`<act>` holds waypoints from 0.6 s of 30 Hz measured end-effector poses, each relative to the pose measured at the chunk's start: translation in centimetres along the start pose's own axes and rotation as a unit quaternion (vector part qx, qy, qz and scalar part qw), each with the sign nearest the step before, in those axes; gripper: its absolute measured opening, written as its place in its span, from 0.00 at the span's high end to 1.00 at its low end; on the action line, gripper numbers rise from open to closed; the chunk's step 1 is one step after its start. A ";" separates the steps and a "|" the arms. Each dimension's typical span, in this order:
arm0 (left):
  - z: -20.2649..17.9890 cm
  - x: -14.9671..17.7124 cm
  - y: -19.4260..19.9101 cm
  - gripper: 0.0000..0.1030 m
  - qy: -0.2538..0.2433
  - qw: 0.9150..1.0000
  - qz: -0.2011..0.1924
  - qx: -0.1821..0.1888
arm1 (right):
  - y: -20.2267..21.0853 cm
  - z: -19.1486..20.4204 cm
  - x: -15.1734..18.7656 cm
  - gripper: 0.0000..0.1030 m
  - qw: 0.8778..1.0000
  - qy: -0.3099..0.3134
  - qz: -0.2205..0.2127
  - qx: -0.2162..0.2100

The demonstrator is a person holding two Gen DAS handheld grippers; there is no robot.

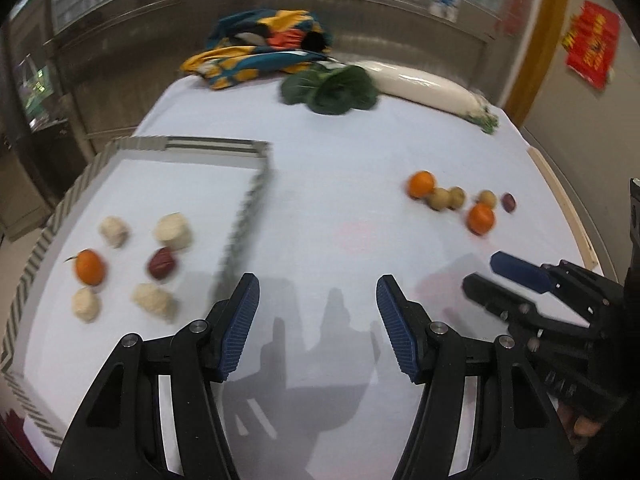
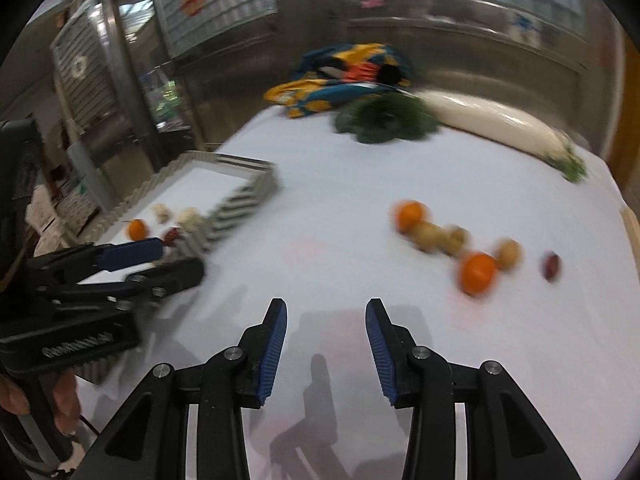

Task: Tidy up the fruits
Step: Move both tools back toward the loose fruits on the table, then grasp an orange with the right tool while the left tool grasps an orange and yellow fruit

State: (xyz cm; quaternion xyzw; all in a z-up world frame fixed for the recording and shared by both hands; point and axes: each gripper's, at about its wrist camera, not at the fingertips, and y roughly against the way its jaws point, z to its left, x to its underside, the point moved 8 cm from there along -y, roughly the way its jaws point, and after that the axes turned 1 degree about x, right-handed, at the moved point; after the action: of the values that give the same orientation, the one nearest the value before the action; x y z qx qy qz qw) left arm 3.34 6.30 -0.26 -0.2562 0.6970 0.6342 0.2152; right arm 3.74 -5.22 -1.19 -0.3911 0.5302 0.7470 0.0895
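Observation:
A grey-rimmed tray [image 1: 256,184] at the left holds an orange [image 1: 89,266], a dark red fruit [image 1: 161,264] and several pale fruits [image 1: 173,231]. Loose on the white table at the right lie two oranges [image 1: 421,183] [image 1: 481,218], three tan fruits [image 1: 440,199] and a small dark red fruit [image 1: 508,202]. My left gripper [image 1: 318,300] is open and empty above the table beside the tray. My right gripper [image 2: 326,328] is open and empty; the near loose orange [image 2: 476,273] lies ahead to its right. The tray also shows in the right wrist view [image 2: 240,196].
At the table's far end lie a colourful cloth [image 1: 260,48], a dark leafy vegetable [image 1: 332,88] and a long white radish [image 1: 428,86]. A metal shutter wall stands behind. A wooden strip [image 1: 560,200] runs along the table's right edge.

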 end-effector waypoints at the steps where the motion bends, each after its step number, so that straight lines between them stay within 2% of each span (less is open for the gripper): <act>1: -1.0 0.0 -0.5 0.41 -0.005 1.000 0.004 0.006 | 0.2 -1.3 0.3 0.61 1.000 -0.010 0.000 0.008; 5: -3.8 -0.4 -2.2 0.41 -0.019 0.999 0.018 0.024 | 0.5 -6.5 1.3 0.61 0.998 -0.045 0.003 0.037; 10: -6.6 -1.2 -4.0 0.40 -0.036 0.998 0.029 0.034 | 0.1 -10.6 1.4 0.61 0.997 -0.058 0.009 0.058; 18: -7.5 -2.3 -7.2 0.40 -0.033 0.998 0.047 0.025 | -4.0 -10.7 -0.6 0.61 0.998 -0.033 0.026 0.040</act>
State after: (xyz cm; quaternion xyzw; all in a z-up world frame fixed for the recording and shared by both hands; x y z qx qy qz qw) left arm 9.79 -1.47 -3.61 -0.1965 0.7164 0.6343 0.2140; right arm 11.58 -12.62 -5.14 -0.3489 0.5660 0.7398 0.1031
